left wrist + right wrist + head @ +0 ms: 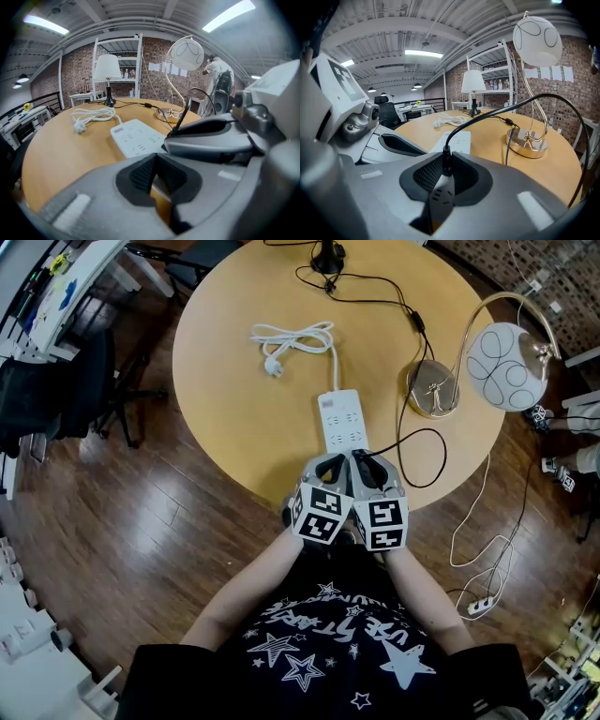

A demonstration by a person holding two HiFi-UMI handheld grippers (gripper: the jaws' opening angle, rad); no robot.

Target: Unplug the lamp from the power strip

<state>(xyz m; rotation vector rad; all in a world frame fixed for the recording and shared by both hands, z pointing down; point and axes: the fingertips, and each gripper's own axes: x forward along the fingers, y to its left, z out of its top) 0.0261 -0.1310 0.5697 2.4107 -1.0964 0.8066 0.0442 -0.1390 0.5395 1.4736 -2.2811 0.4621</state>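
Head view: white oblong plastic power strip (342,418) lies at round wooden table's (244,390) near edge. Left gripper view: left gripper (155,161) is pressed together, empty. Right gripper view: black lamp plug (439,194) is pinched by right gripper (445,168); best drawn straight out, not twisted.

On the table (234,381), the power strip (341,418) lay close to the near edge, running near to far. Its coiled cord (292,338) lay beyond it, to the far left. The lamp base (431,390) stood right of the strip, and the shade (506,367) hung out past the table's right edge. A second lamp (328,254) stood at the far edge. The left gripper (328,468) and right gripper (370,470) sat side by side at the strip's near end, with the plug (440,187) between the right one's jaws.
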